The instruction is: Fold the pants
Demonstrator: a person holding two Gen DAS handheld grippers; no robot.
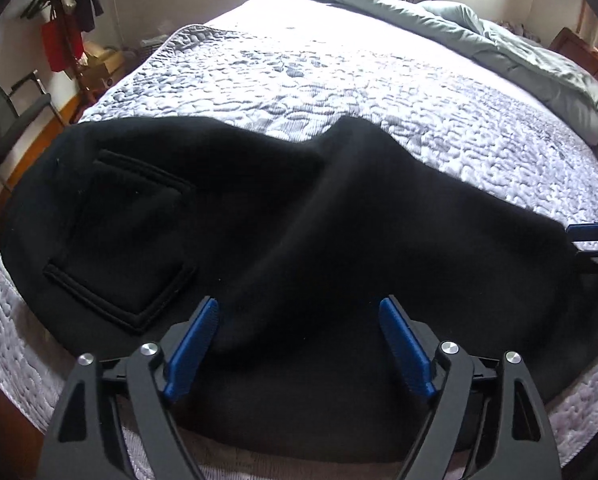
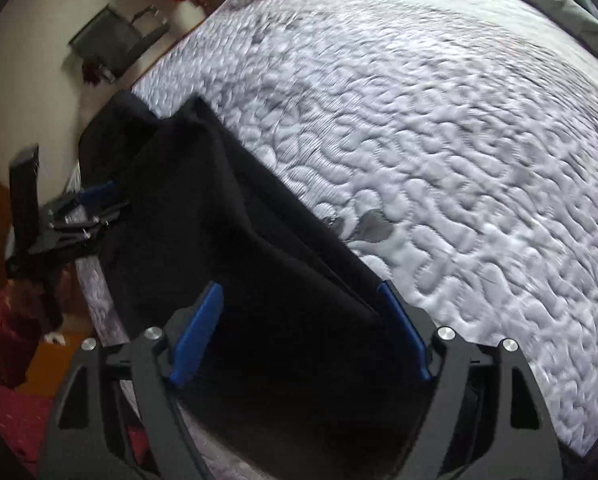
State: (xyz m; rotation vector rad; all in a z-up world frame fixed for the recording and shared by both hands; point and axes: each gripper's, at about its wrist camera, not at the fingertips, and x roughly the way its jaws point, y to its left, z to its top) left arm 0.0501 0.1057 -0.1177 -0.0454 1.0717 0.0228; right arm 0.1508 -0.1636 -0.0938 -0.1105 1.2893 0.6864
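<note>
L wrist view: black pants (image 1: 259,216) are spread on the quilted bed (image 1: 339,80), pocket side up, a ridge bunched mid-cloth. Left tongs (image 1: 299,344) are seen released, tilted down over the near edge, nothing pinched. Risk: ridge gets folded in as a crease.

R wrist view: right tongs (image 2: 299,328) are released, angled down, straddling the leg end w/o gripping; cloth could slide off the bed edge.

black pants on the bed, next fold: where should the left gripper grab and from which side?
Best guess: the raised ridge running across the black pants, pinched from above with a pad on each side. It stands proud of the quilt; the rest, around the patch pocket, lies flat. The left gripper hangs open over the near hem.
</note>
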